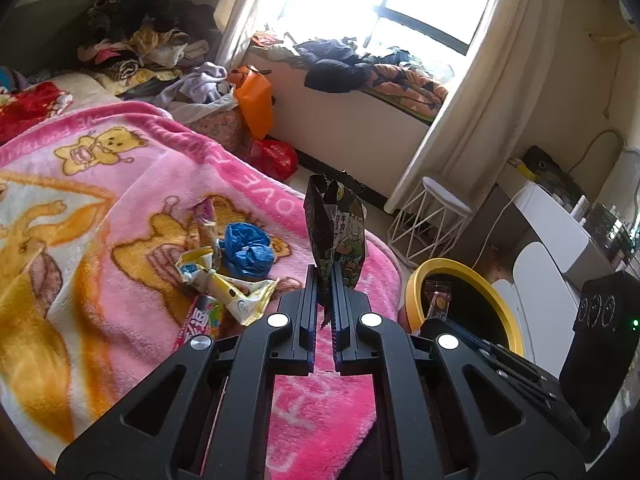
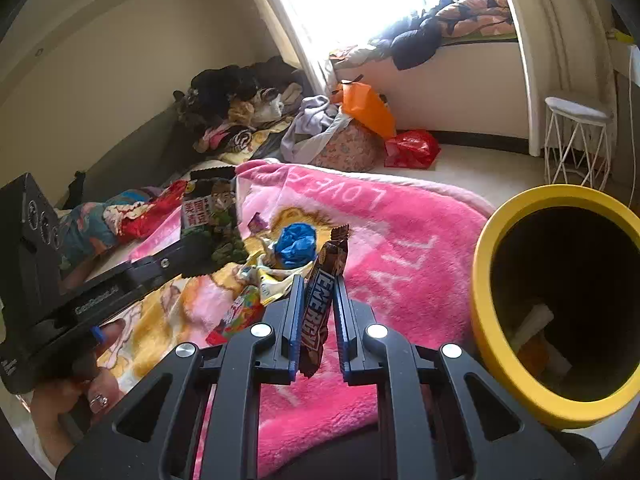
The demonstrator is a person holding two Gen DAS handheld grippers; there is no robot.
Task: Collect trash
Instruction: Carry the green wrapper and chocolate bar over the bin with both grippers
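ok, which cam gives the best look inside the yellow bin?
Right wrist. The yellow bin faces the camera with its mouth open, so pale scraps at the bottom show. In the left wrist view the bin is partly hidden behind the right hand-held gripper and its interior reads black.
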